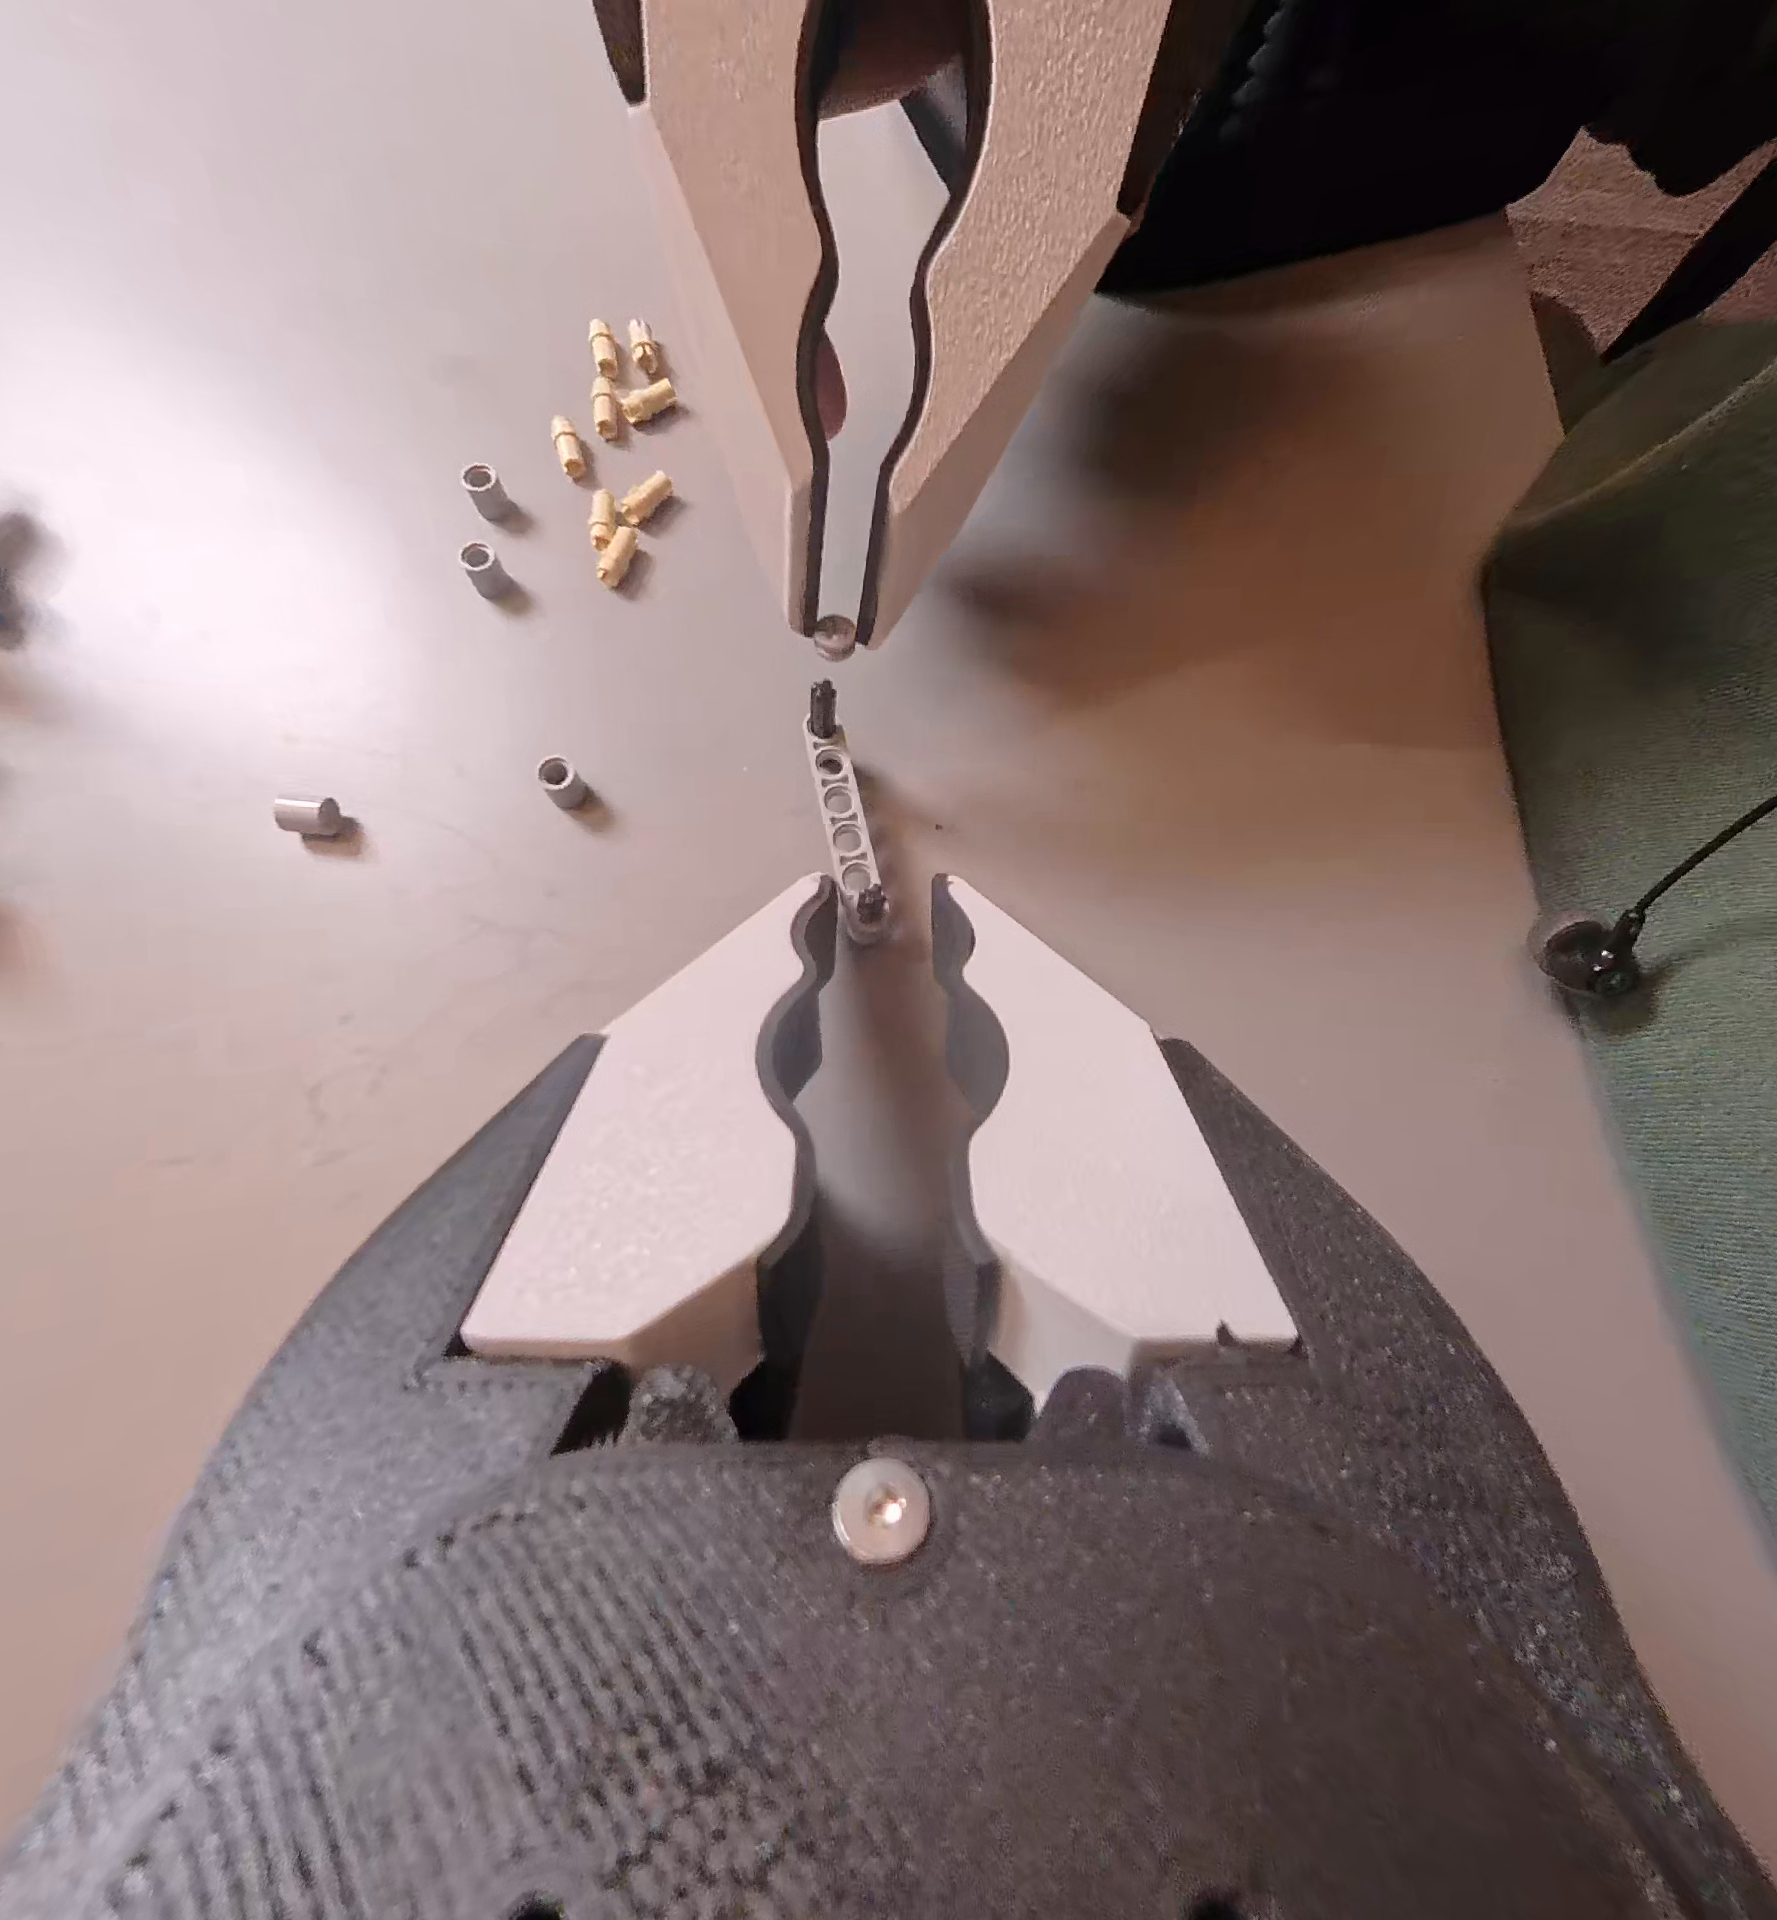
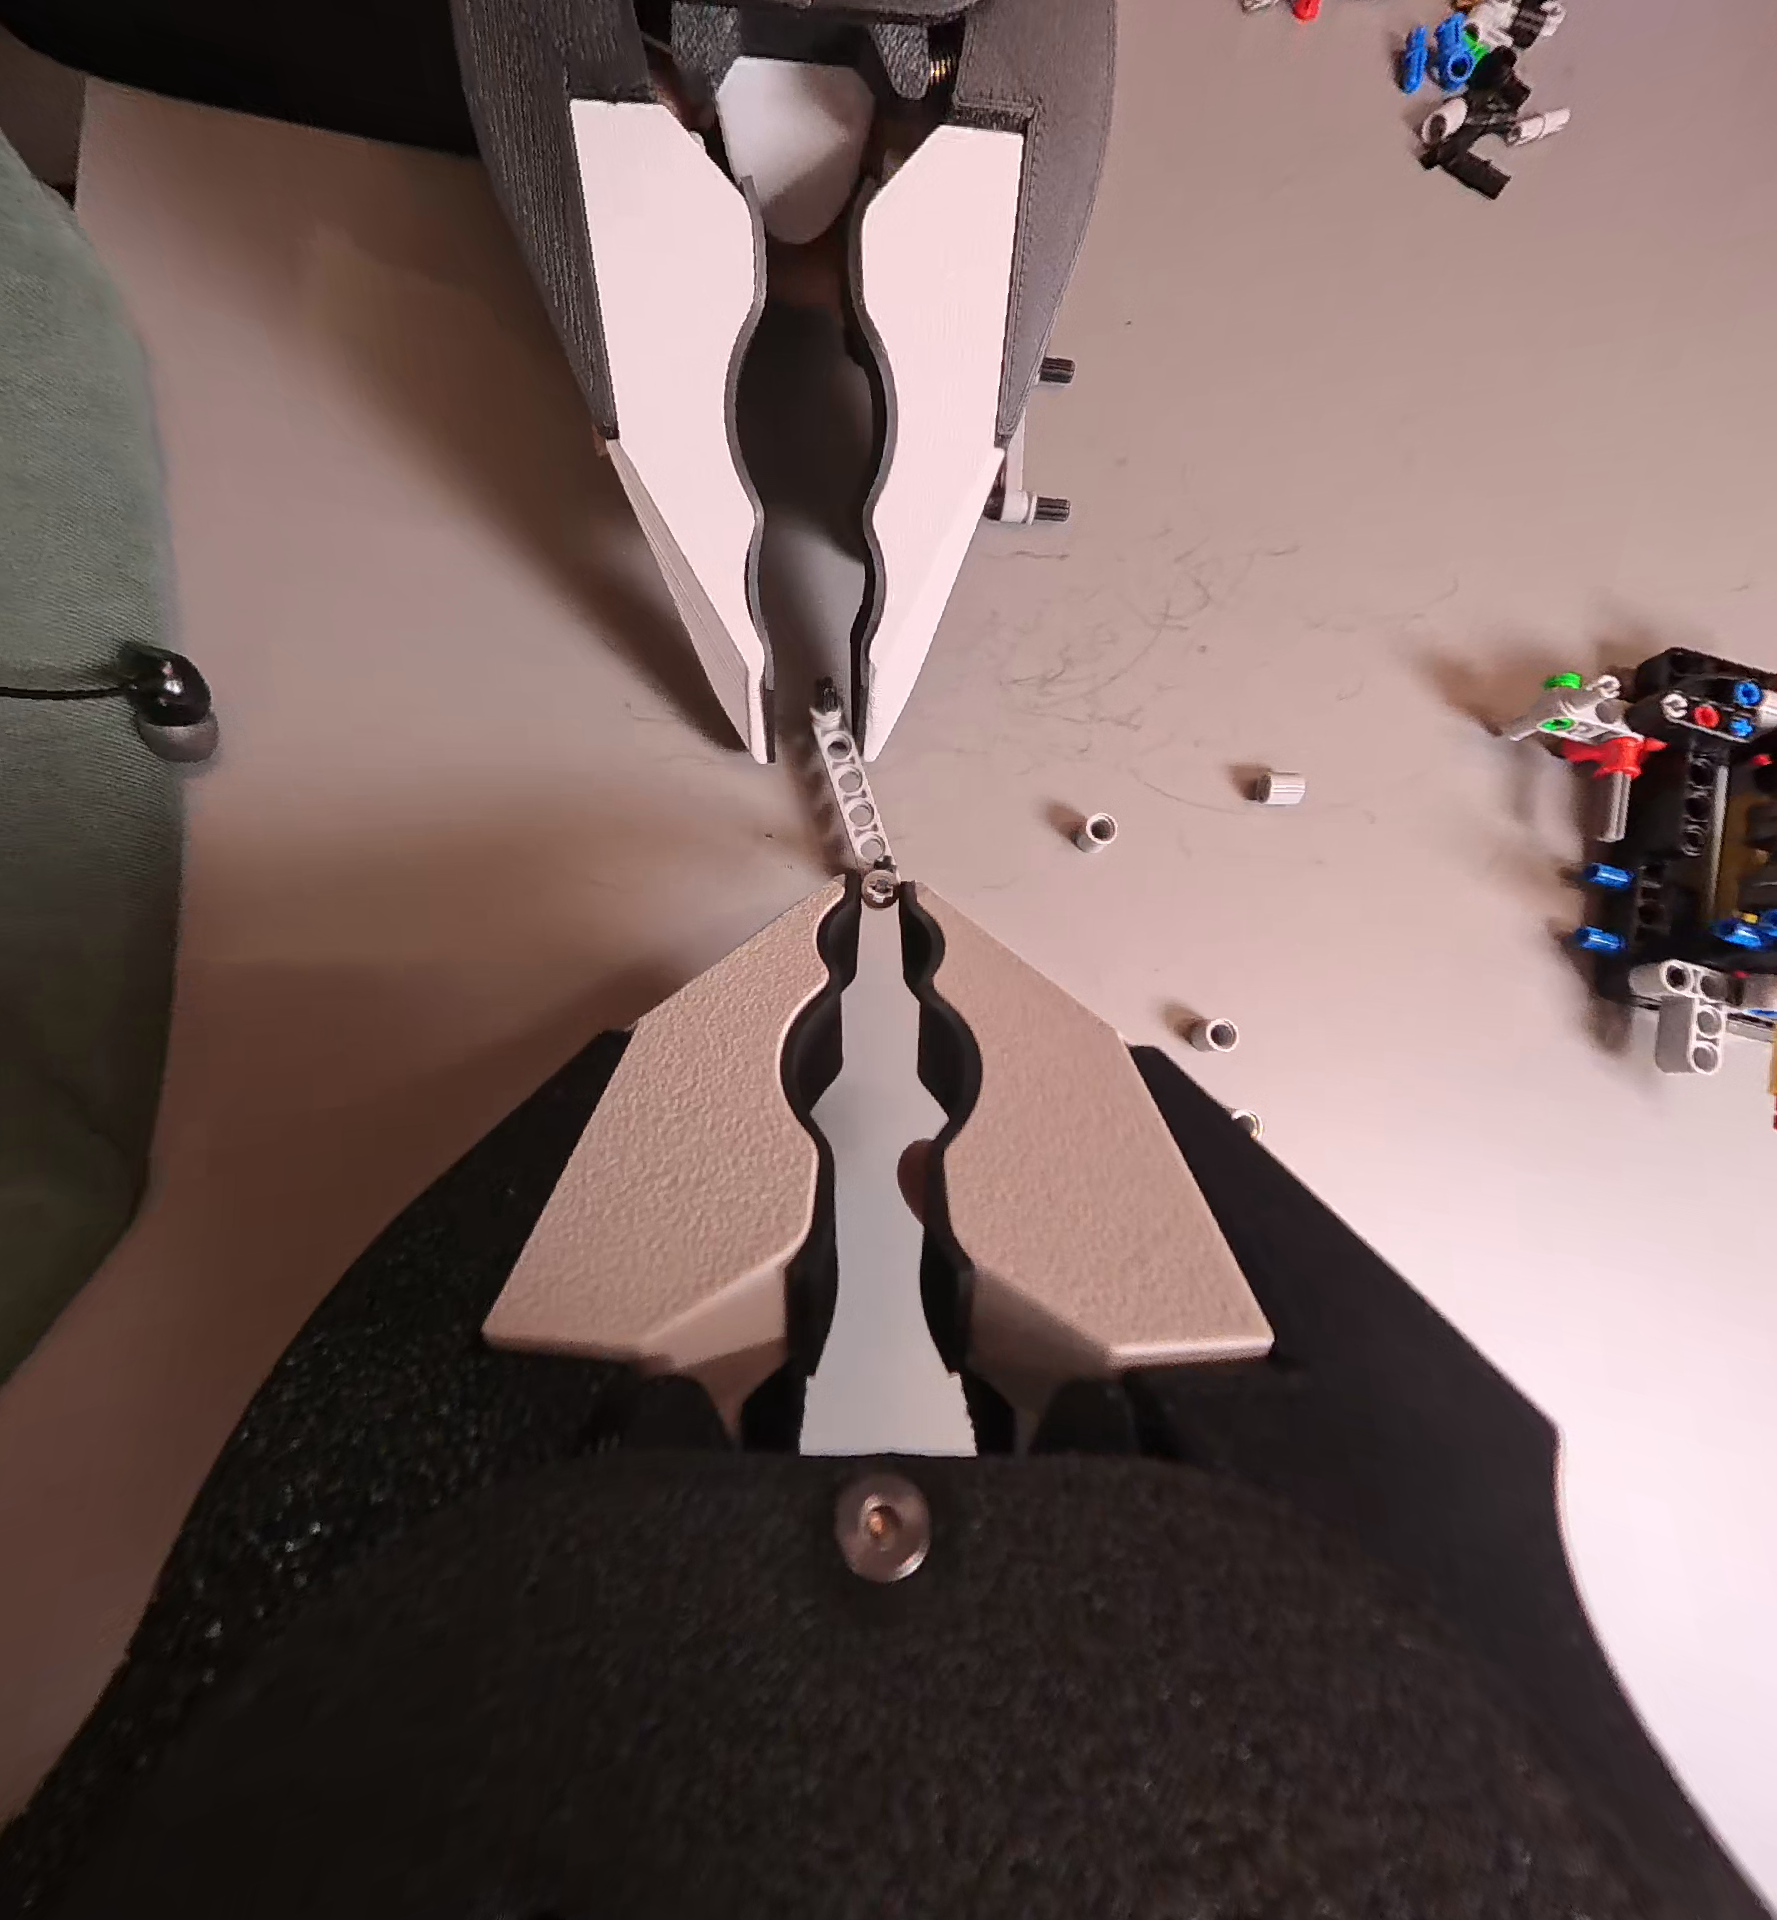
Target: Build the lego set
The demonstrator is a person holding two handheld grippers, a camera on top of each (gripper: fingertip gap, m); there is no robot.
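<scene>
So the two grippers are nose to nose over the table, with a thin grey beam lying flat between them, a black pin stuck in each end. The right gripper is pinched shut on a small grey sleeve, right up against the pin at its end of the beam. My guess is the sleeve goes over that pin. To do that well I'd line the bore up dead straight with the pin and push slowly, since the beam looks light enough to skate away.

The left gripper has its fingers apart, straddling the other end of the beam but, as far as I can tell, not squeezing it. I'd close those first so the beam can't slide.

More sleeves and some tan pins sit loose nearby, with the half-built model well off to one side.
</scene>
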